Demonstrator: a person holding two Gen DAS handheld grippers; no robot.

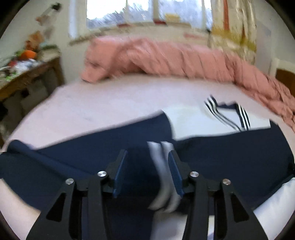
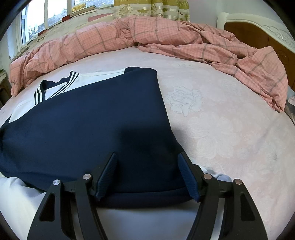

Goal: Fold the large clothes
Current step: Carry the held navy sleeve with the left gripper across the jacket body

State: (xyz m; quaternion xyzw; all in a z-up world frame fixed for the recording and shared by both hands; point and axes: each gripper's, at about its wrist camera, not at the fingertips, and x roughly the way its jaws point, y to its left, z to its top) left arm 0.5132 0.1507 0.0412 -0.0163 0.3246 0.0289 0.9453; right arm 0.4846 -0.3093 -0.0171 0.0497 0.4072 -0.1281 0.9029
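A navy and white garment (image 1: 230, 157) with a striped collar (image 1: 228, 116) lies spread on the pale pink bed sheet (image 1: 92, 109). My left gripper (image 1: 148, 155) is open over the navy cloth, with two white stripes (image 1: 162, 166) of the garment running between its jaws; this view is blurred by motion. In the right wrist view the garment (image 2: 92, 125) has a navy part folded over the white body, with the collar (image 2: 55, 88) at the far left. My right gripper (image 2: 147, 158) is open, its jaws astride the garment's near navy edge.
A crumpled pink checked quilt (image 2: 166, 37) lies along the far and right sides of the bed. A cluttered wooden table (image 1: 24, 73) stands at the left. A window (image 1: 147, 11) and curtain (image 2: 151, 7) are behind the bed; a wooden headboard (image 2: 258, 31) is at the right.
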